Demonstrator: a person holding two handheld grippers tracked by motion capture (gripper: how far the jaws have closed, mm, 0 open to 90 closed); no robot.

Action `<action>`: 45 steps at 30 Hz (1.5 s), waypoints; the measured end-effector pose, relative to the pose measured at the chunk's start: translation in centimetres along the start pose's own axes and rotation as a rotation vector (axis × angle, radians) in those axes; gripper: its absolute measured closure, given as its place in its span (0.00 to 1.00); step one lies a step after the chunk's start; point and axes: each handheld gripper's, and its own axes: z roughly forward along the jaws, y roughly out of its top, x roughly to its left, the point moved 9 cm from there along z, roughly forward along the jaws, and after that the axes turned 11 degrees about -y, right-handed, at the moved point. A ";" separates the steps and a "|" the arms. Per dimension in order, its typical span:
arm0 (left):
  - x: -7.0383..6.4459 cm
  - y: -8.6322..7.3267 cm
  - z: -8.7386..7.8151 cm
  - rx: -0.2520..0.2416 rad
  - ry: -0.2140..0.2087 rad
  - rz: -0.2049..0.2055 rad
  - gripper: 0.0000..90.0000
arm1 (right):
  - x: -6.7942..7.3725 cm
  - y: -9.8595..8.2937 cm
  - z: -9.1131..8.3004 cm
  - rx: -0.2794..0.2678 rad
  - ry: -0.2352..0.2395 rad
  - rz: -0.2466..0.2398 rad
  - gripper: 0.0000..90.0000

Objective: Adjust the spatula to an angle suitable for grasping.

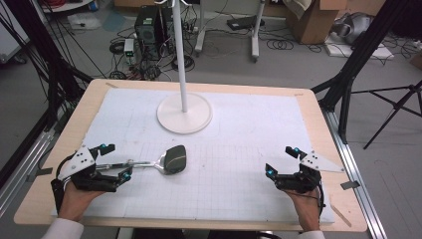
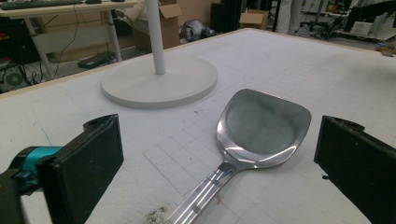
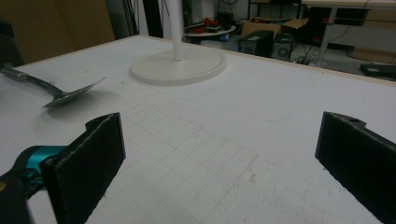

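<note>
Spatula (image 1: 166,160) handle lies between the released left claw (image 1: 115,161) jaws, untouched; right claw (image 1: 283,160) released

the high view looks forward and down over the whole desk (image 1: 308,107). each gripper view sits low near the mat, looking between its tool's jaws; both share the white stand base (image 2: 159,81) and the spatula (image 3: 65,95).

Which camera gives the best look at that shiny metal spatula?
The left gripper view: the spatula lies close, blade facing the camera. The high view shows it whole but small; the right gripper view catches it edge-on, far off.
</note>
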 end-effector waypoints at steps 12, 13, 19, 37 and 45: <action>0.2 0.2 -0.1 0.008 0.002 -0.001 0.02 | -0.3 -0.1 0.2 -0.001 -0.003 0.010 0.01; 0.1 0.4 -0.2 0.015 -0.001 0.004 0.02 | -0.3 0.0 0.1 -0.006 -0.006 0.007 0.01; -0.2 0.7 -0.2 0.013 -0.020 -0.004 0.02 | -0.2 0.2 0.0 -0.014 -0.015 0.012 0.01; 0.9 2.6 0.3 0.145 -0.167 0.008 0.02 | -0.1 0.0 0.2 -0.007 -0.007 0.016 0.01; 2.3 3.8 0.3 0.214 -0.176 0.063 0.02 | -0.2 0.0 0.3 -0.007 -0.012 0.017 0.01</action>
